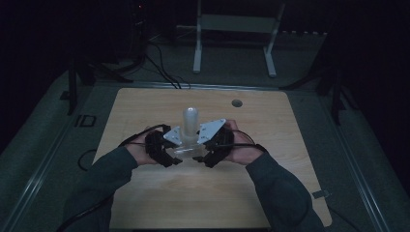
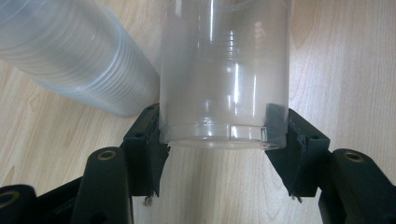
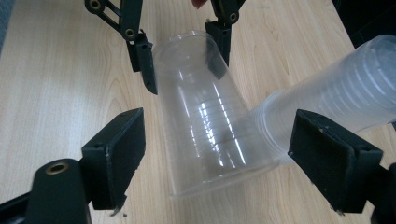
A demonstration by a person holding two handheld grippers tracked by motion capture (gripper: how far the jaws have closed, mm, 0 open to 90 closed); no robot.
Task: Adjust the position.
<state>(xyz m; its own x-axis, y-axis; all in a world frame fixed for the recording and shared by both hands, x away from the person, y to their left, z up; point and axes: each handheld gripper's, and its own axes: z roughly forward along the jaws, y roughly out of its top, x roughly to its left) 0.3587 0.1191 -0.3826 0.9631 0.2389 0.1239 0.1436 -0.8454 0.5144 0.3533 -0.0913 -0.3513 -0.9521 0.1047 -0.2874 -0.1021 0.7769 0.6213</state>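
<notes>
While we look down from the high view, we see both of our hands meeting near the middle of the tabletop (image 1: 145,104), closer to its near edge than to its far one. Our left gripper (image 1: 175,159) is clamped on a single clear plastic cup (image 2: 224,79): in the left gripper view its two black jaws press on opposite sides of the cup's narrow closed end, right at the base rim. That cup lies tilted over the wood, its wide open mouth pointing toward our right hand.

Our right gripper (image 3: 215,154) is released. In the right gripper view its jaws stand wide apart on either side of the cup's mouth, and neither pad touches the plastic. No earlier picture lets us say more of them than that.

Just beside the held cup lies a stack of clear cups (image 3: 336,93). From the right gripper view the stack's end meets the single cup near its mouth; whether the two truly touch or only overlap we cannot tell. In the high view the stack shows as a pale column between our two grippers, pointing toward the far edge of the tabletop.
</notes>
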